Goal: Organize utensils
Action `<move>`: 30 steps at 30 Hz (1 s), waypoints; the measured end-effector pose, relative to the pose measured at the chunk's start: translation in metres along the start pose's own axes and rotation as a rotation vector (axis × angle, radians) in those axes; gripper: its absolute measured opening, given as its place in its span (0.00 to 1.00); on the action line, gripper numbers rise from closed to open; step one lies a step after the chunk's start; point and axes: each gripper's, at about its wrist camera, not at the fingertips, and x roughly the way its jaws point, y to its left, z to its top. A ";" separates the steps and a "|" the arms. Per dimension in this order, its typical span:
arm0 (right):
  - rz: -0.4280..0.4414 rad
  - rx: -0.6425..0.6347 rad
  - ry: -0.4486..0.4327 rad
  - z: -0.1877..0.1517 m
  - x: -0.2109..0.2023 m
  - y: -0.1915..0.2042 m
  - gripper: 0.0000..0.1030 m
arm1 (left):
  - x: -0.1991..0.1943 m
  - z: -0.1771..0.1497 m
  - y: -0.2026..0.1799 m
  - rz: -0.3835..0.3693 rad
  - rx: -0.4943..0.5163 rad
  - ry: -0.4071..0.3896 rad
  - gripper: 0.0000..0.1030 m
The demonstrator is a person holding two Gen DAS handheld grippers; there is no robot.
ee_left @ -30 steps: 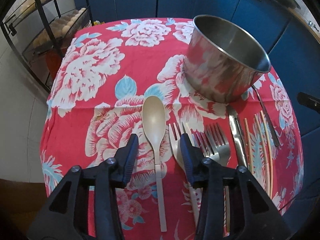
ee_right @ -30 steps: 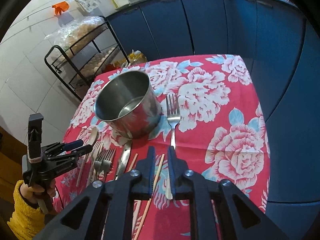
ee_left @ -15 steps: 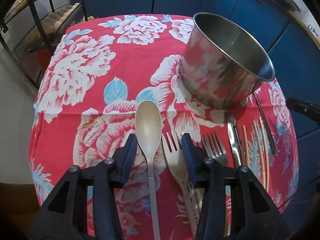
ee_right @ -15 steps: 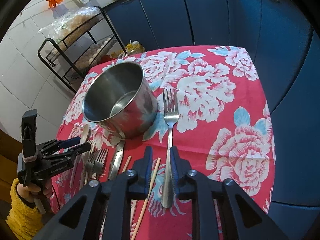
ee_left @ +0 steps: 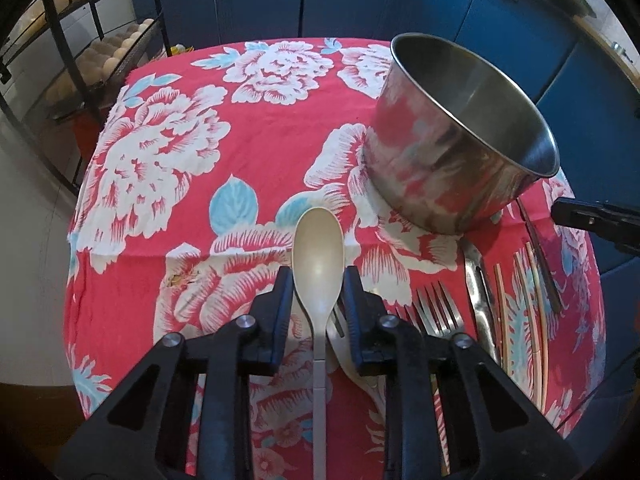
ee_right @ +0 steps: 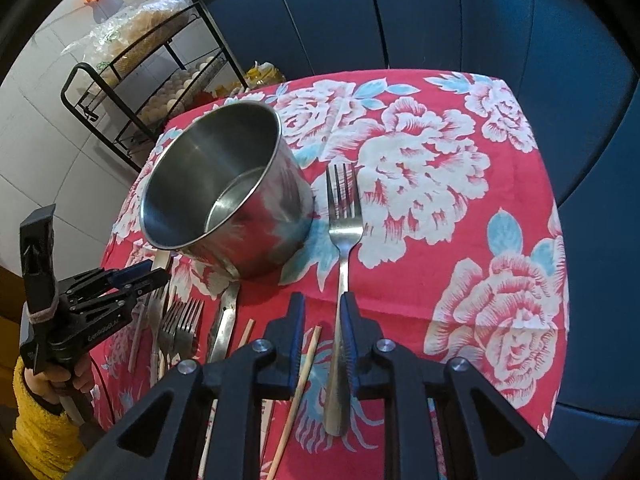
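A beige spoon (ee_left: 319, 256) lies on the red floral tablecloth (ee_left: 168, 168). My left gripper (ee_left: 319, 294) is open, low over the cloth, with its fingers on either side of the spoon's neck. A steel pot (ee_left: 456, 136) stands upright at the right; it also shows in the right wrist view (ee_right: 224, 196). My right gripper (ee_right: 322, 320) is open; a steel fork (ee_right: 342, 240) lies against its right finger and a wooden chopstick (ee_right: 298, 384) lies between the fingers. The left gripper (ee_right: 152, 278) shows at the left of the right wrist view.
More forks (ee_left: 434, 308), a steel knife (ee_left: 480, 292) and chopsticks (ee_left: 536, 312) lie side by side near the cloth's front right. A black wire rack (ee_right: 132, 92) with eggs and bagged goods stands left of the table. Blue cabinets (ee_right: 440, 20) run behind.
My left gripper has moved forward along the spoon and narrowed around its neck. My right gripper has moved forward and down toward the fork and opened wider.
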 end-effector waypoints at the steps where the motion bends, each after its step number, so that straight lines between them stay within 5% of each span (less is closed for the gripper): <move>1: -0.002 0.003 0.005 0.001 0.002 0.000 0.22 | -0.001 -0.001 0.001 -0.008 -0.008 -0.005 0.19; 20: -0.130 -0.012 0.051 0.024 0.042 0.005 0.30 | -0.032 -0.005 0.018 -0.089 -0.071 -0.098 0.19; 22: -0.145 -0.030 0.053 0.026 0.043 0.007 0.27 | -0.033 -0.004 0.019 -0.092 -0.076 -0.103 0.19; 24: -0.179 -0.052 0.053 0.027 0.045 0.010 0.09 | -0.034 -0.004 0.019 -0.095 -0.078 -0.108 0.19; 30: -0.138 -0.008 0.046 0.023 0.042 0.001 0.07 | -0.041 -0.006 0.018 -0.098 -0.080 -0.122 0.19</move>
